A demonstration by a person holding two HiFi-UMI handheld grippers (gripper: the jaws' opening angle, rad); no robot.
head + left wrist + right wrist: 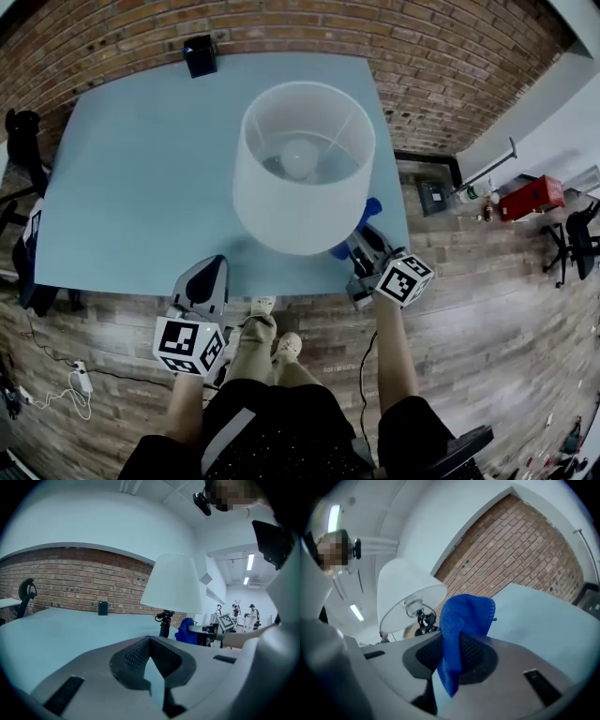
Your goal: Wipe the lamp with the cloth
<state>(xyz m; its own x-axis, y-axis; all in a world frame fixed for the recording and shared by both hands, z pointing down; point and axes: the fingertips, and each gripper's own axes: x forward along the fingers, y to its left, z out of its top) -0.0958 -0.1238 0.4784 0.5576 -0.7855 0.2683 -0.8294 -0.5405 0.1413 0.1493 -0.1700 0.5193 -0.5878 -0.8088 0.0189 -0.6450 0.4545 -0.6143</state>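
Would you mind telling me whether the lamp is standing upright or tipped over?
Upright: the lamp stands on the table, its shade straight above the dark stem in the left gripper view.

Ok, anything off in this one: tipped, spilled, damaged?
Nothing stands out. The lamp stands upright and looks undamaged on the table; the right tongs clamp the blue cloth beside it; the left tongs are shut and empty.

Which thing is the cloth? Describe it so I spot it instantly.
Find the pale blue table and the white lamp standing on it. Just right of the lamp, the right gripper is shut on the cloth: the only deep-blue, fuzzy thing there.
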